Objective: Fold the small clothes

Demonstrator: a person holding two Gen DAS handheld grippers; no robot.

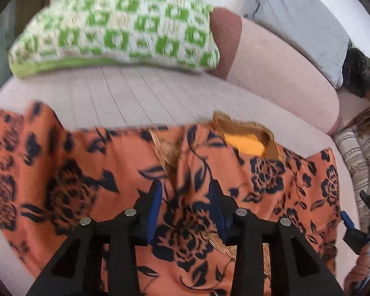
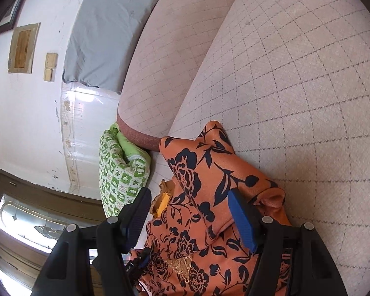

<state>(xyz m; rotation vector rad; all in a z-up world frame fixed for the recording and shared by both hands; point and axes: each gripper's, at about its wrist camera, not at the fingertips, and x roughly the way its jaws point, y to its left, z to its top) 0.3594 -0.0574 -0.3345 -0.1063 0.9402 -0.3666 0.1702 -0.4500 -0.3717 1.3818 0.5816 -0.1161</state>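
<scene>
place: home living room | cues: quilted sofa, green patterned cushion, grey pillow, wall switches

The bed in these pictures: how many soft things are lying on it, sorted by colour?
Orange with dark flowers: 1, the garment spread in front.
Green and white checks: 1, the cushion.
Grey: 1, the pillow by the wall.
Pale pink with a grid: 1, the bolster.
Total: 4

Pink quilted sofa w/ green-white checked cushion & grey pillow. White scuffed wall, switch plate. Daylight thru patterned glass door.
</scene>
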